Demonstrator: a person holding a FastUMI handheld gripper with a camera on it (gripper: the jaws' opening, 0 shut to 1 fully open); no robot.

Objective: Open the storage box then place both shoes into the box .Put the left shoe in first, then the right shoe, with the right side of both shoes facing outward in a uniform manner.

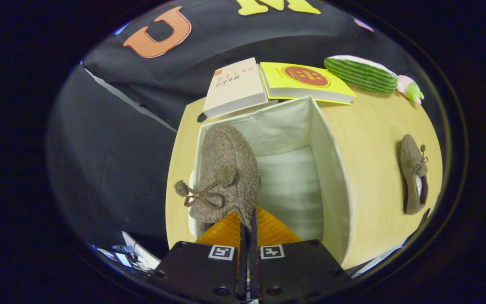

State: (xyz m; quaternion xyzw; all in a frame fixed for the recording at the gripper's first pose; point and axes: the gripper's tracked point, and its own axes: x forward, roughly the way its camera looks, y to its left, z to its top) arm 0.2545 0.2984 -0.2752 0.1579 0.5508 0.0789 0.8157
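Tongs (248,230) clenched on the heel edge of a brown woolly shoe (225,173), both fingers pressed together on the thin rim. Shoe hangs toe-away over the near-left corner of the open storage box (329,169), part over the box wall, part outside it; its heel end is covered by the fingers. Pompom laces dangle on the shoe's left side. Box interior pale, its near wall cut off behind the tongs' body. Second shoe (413,179) lies on the worktop (378,139), well apart to the right of the box, opening facing right; its far side is hard to make out. Beyond the box: a beige book (234,86) and a yellow book (304,82), touching the box's far rim or just behind it, cannot tell which. Striped green plush toy (363,74) farther right.
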